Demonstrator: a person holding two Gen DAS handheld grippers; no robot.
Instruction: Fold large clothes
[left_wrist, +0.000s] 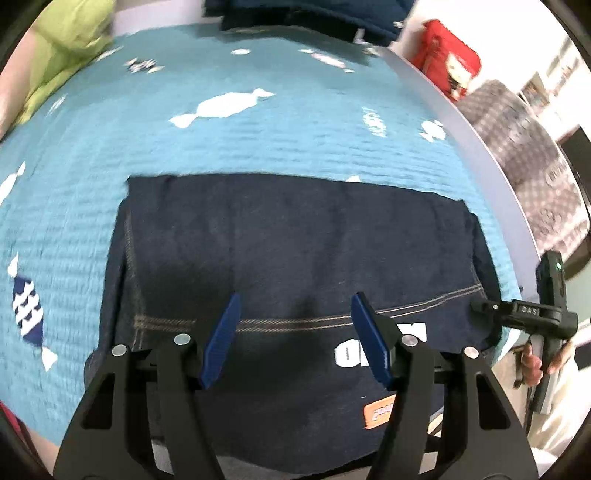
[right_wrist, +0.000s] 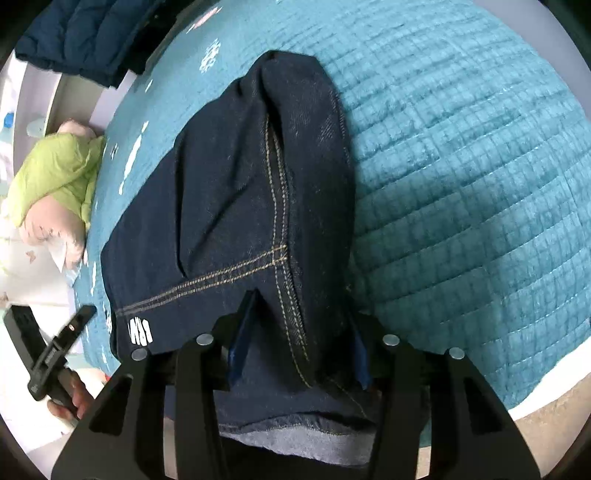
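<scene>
Two tools work over one pair of dark denim jeans (left_wrist: 295, 251) lying folded on a bed. The left tool (left_wrist: 295, 339) hovers just above the cloth with its blue pads standing wide apart and nothing between them; below and between its fingers run the tan double seams, a white printed mark and an orange label (left_wrist: 378, 411). The right tool (right_wrist: 299, 354) has a thick fold of the jeans (right_wrist: 258, 192) between its pads, which sit against the denim on both sides, narrowed around it. Ahead of both tools the folded denim stretches away over a teal quilt (left_wrist: 258, 140) printed with white fish shapes. Farther off, to the left tool's upper left, lies a green garment (left_wrist: 59, 48), and a dark blue garment (left_wrist: 306, 14) lies at the far edge.
</scene>
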